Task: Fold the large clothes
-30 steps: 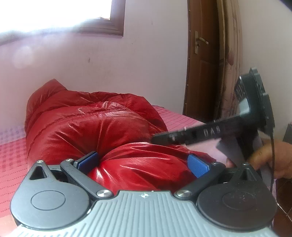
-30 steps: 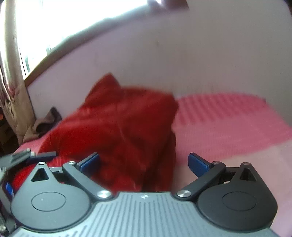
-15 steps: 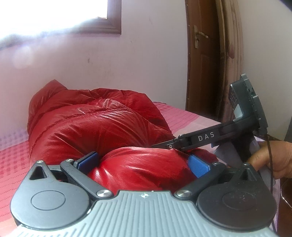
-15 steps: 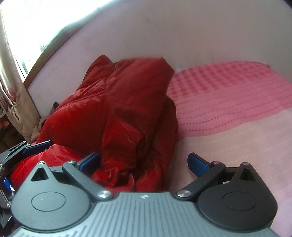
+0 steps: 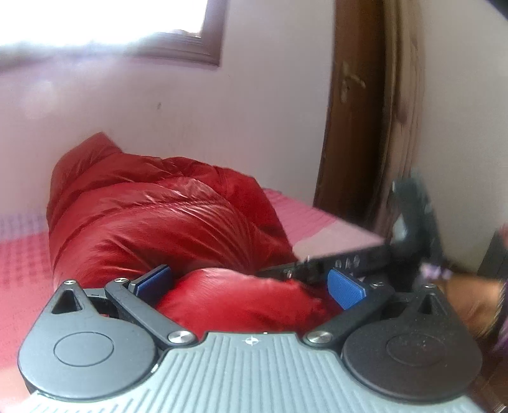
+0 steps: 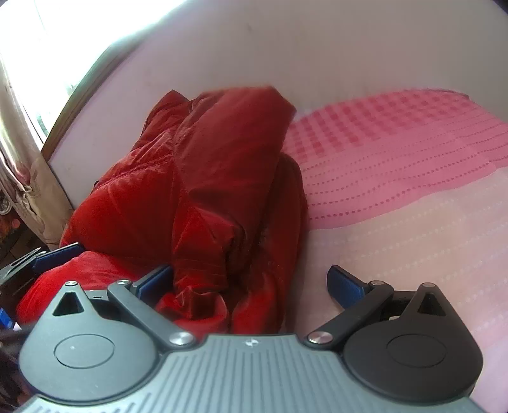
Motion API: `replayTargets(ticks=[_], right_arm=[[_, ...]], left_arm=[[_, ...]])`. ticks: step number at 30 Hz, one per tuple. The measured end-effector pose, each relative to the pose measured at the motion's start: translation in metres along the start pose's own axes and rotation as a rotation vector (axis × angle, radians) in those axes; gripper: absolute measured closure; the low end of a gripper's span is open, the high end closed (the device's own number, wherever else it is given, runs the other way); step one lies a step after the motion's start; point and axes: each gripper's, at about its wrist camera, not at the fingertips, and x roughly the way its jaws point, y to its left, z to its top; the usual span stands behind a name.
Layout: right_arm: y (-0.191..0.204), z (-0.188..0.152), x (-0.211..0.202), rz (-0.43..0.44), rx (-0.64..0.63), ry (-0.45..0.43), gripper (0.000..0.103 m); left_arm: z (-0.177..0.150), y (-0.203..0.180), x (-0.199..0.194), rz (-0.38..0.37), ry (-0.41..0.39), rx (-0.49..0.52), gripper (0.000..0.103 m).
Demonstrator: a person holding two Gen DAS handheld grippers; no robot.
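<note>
Two wrist views of a red puffer jacket [image 5: 165, 228] lying bunched on a bed [image 6: 397, 203] covered by a pink patterned bedspread, close against a pale wall [image 5: 254, 127].

Left wrist view: the left tongs [image 5: 249, 284] stand spread wide, with a rounded fold of the jacket bulging between the two blue pads [image 5: 344, 287]. Neither pad visibly presses the fabric, so the tongs read as released around the fold rather than clenched on it. The right tongs [image 5: 304, 270] enter from the right edge, blurred, their tip just beside the same fold; a hand [image 5: 473, 298] shows behind them. A wooden door [image 5: 355, 111] and a window [image 5: 104, 28] stand in the background.

Right wrist view: the right tongs [image 6: 250, 282] are likewise spread, released. Their left pad touches the crumpled edge of the jacket [image 6: 206, 190], and their right pad lies over bare bedspread, well clear of the fabric. The left tongs [image 6: 41, 260] appear at the left margin against the jacket's lower fold, beside a curtain [image 6: 19, 165].
</note>
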Motion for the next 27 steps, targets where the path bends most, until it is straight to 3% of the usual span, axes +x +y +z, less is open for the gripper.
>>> replayTargets(ticks=[7,11,14,18,22,24,25,26,27], right_arm=[[-0.003,0.000,0.002,0.016,0.018,-0.001,0.000],[-0.004,-0.001,0.002,0.026,0.027,-0.002,0.000],[-0.006,-0.002,0.001,0.039,0.039,-0.004,0.000],[-0.009,-0.003,-0.009,0.056,0.063,-0.033,0.000],[-0.007,-0.009,-0.038,0.050,0.087,-0.105,0.000],[-0.004,-0.015,-0.051,0.039,0.103,-0.109,0.016],[-0.002,-0.018,-0.056,0.051,0.107,-0.108,0.039],[0.004,-0.023,-0.061,0.066,0.103,-0.103,0.055],[0.011,-0.027,-0.065,0.066,0.089,-0.100,0.058]], left_arm=[[0.016,0.035,-0.036,-0.010,-0.053,-0.170,0.000],[0.017,0.062,-0.041,0.018,-0.034,-0.261,0.000],[0.011,0.078,-0.029,0.050,0.025,-0.305,0.000],[0.003,0.074,-0.023,0.099,0.041,-0.234,0.000],[0.006,0.075,-0.025,0.089,0.028,-0.225,0.000],[0.008,0.075,-0.029,0.090,0.015,-0.233,0.000],[0.009,0.074,-0.033,0.088,0.000,-0.235,0.000],[0.010,0.068,-0.038,0.084,-0.022,-0.228,0.000],[0.014,0.063,-0.042,0.084,-0.046,-0.210,0.000]])
